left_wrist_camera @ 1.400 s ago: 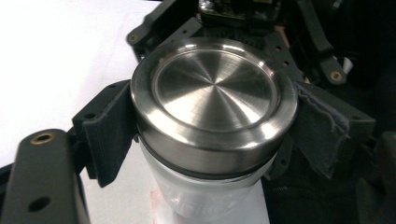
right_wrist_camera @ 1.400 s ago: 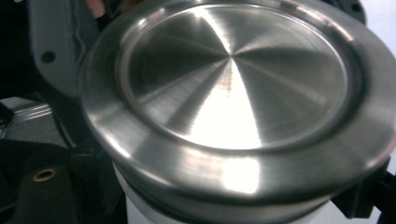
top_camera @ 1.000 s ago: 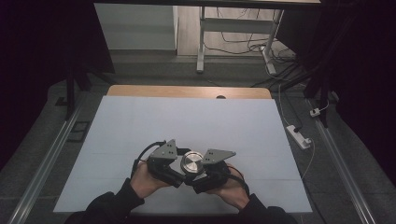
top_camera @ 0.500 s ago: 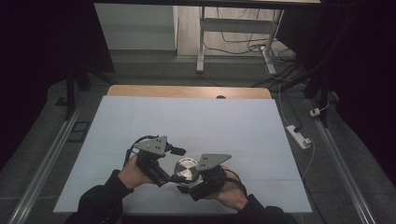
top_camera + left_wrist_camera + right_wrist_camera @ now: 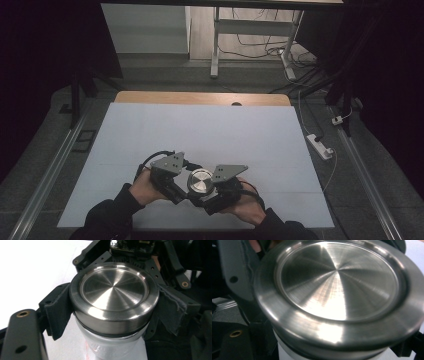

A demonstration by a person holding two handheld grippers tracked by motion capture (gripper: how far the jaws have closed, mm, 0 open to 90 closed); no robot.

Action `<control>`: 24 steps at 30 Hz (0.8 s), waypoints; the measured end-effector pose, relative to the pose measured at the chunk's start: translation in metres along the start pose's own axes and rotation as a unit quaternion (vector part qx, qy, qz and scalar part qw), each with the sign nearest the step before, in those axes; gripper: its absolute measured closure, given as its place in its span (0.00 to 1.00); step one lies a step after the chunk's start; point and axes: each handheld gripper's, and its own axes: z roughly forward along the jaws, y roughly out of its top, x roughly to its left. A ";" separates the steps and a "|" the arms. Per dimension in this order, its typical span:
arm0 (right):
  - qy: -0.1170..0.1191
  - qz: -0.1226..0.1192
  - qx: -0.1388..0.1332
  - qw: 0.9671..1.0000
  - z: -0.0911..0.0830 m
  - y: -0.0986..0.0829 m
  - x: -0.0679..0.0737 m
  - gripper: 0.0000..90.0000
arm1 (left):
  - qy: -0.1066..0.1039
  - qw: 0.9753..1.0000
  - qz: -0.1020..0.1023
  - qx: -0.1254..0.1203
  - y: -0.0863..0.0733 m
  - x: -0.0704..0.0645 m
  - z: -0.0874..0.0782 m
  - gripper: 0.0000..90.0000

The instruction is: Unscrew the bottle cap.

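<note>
A white jar with a brushed steel lid (image 5: 200,181) stands upright near the front of the white table (image 5: 200,125), between both hands. My right gripper (image 5: 211,194) is shut on it: in the left gripper view its two padded fingers (image 5: 58,312) press the jar from both sides just under the lid (image 5: 113,288). My left gripper (image 5: 181,188) sits against the jar's left side, open. Its own finger (image 5: 22,337) stands clear of the white jar body (image 5: 110,347). The lid (image 5: 339,282) looms very close in the right gripper view.
The table's far edge is a wooden strip (image 5: 200,98). A white power strip (image 5: 320,146) lies on the floor to the right. A desk frame (image 5: 215,45) with cables stands behind. Metal rails (image 5: 55,170) run along both sides.
Half a second ago my left gripper had swung out to the left, away from the jar; it is back against the lid now. The right gripper kept hold of the jar.
</note>
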 end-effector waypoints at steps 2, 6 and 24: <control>-0.007 0.005 0.000 1.000 0.000 0.000 -0.002 0.16 | 0.014 1.000 -0.011 -0.002 0.001 -0.001 0.002 0.21; -0.020 0.018 -0.001 1.000 -0.002 -0.001 -0.006 0.16 | 0.047 0.999 -0.025 0.001 0.004 -0.006 0.005 0.21; -0.019 0.020 0.013 1.000 0.007 -0.002 -0.003 0.16 | 0.040 0.999 -0.022 -0.021 0.011 -0.003 -0.017 0.17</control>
